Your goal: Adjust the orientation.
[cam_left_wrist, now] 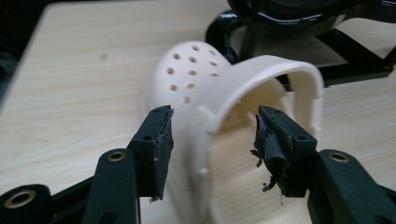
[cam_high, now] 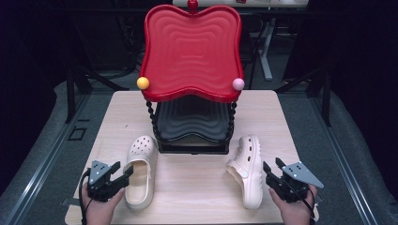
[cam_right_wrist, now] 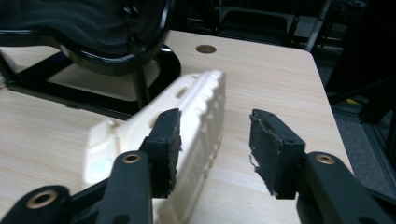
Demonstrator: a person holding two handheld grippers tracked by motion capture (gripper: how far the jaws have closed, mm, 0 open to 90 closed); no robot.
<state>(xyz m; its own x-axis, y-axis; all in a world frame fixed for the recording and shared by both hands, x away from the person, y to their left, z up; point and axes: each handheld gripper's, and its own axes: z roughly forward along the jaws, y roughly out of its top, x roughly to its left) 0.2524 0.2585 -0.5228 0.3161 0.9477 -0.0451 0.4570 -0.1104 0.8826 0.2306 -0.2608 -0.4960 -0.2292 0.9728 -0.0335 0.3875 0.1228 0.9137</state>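
Two cream clogs lie on the wooden table (cam_high: 197, 197) in front of a two-tier stand. The left clog (cam_high: 141, 168) stands upright with its toe toward the stand. My left gripper (cam_high: 124, 168) is at its heel end, open. In the left gripper view my left gripper (cam_left_wrist: 215, 116) straddles the side wall of that clog (cam_left_wrist: 187, 70), pads apart from it. The right clog (cam_high: 248, 171) lies tipped on its side. My right gripper (cam_high: 272, 163) sits just to its right, open. In the right gripper view that gripper (cam_right_wrist: 215, 116) has the clog's sole edge (cam_right_wrist: 201, 98) by its left jaw.
The stand holds a red wavy tray (cam_high: 190, 47) on top and a black tray (cam_high: 192, 117) below, with its black base frame (cam_high: 192, 149) on the table between the clogs' toes. A yellow ball (cam_high: 142, 83) and a pink ball (cam_high: 238, 84) mark the red tray's corners.
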